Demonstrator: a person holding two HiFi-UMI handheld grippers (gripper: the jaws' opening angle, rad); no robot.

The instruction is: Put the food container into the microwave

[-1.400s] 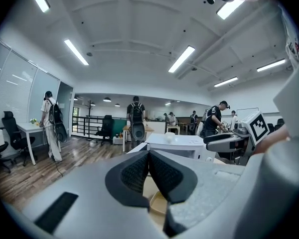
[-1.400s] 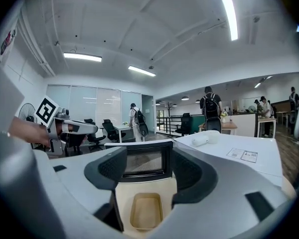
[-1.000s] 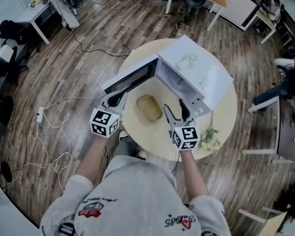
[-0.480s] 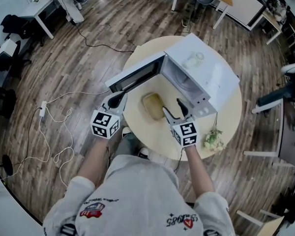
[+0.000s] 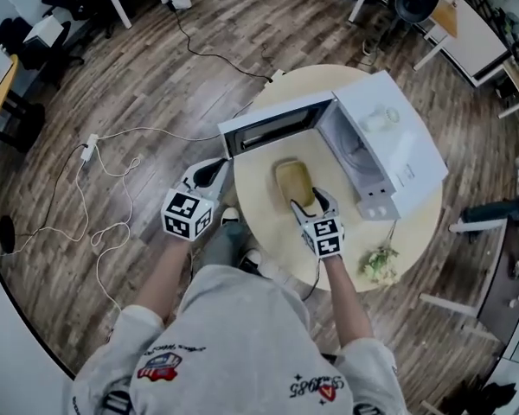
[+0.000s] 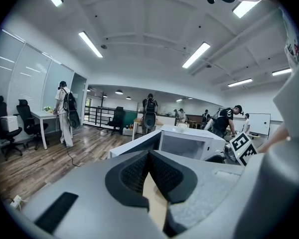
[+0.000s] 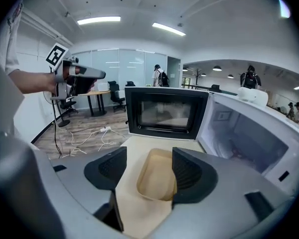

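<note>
My left gripper [image 5: 209, 173] hung over the left edge of the round table [image 5: 259, 242], its jaws pressed together with nothing between them. The food container [image 5: 294, 182] lay on the table, between the swung-out door [image 5: 272, 126] and the open microwave [image 5: 394, 150]. My right gripper [image 5: 314, 202] stood at the container's near end with jaws spread, the container between them; whether they touched it, I could not tell. The print on the control panel [image 5: 379, 204] was too small to read.

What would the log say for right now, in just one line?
left gripper: shut, empty | right gripper: open around beige rounded plastic food container | container: on pale round table | white microwave: door open
</note>
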